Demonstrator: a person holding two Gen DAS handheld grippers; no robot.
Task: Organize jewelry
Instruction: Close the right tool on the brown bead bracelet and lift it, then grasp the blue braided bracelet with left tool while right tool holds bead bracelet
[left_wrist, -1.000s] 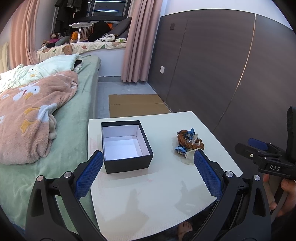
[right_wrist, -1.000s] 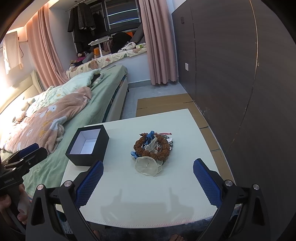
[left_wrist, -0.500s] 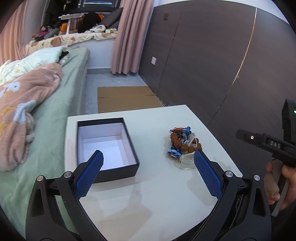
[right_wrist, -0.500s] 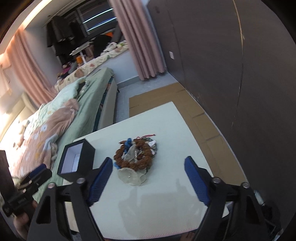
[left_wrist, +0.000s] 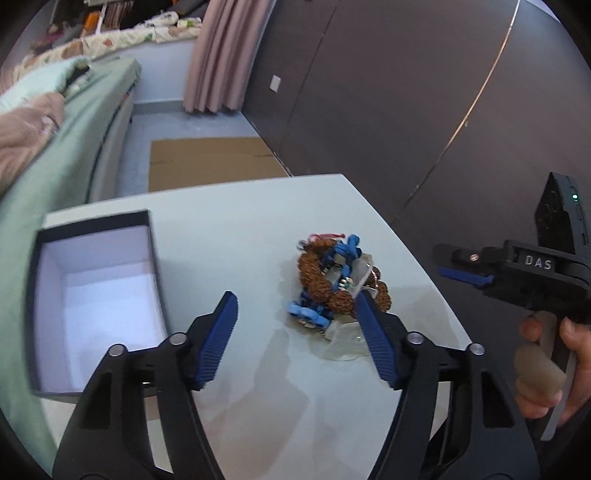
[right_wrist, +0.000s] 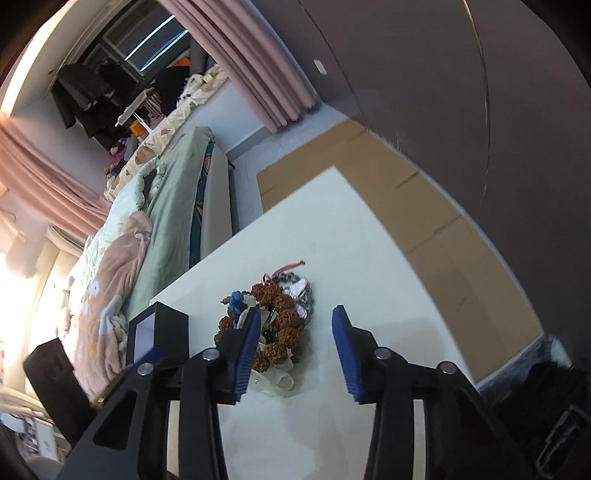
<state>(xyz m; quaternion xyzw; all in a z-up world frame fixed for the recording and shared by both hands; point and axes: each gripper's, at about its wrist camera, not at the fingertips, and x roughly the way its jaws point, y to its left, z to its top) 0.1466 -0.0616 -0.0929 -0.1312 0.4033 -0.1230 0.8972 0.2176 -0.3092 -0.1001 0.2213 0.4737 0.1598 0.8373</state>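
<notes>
Jewelry pile (right_wrist: 275, 325) under tilted right hand-held gripper (right_wrist: 293, 347), jaws apart.

Green bed (left_wrist: 74, 155), pink curtain (left_wrist: 218, 55), floor cardboard (left_wrist: 210, 162).

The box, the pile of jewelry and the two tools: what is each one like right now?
Black box: lid off, white inside, nothing in it, upright on the white table.
Jewelry pile: tangled heap on the table, outside the box.
Left tool: open, holding nothing.
Right tool: open, holding nothing, just above the pile.
</notes>
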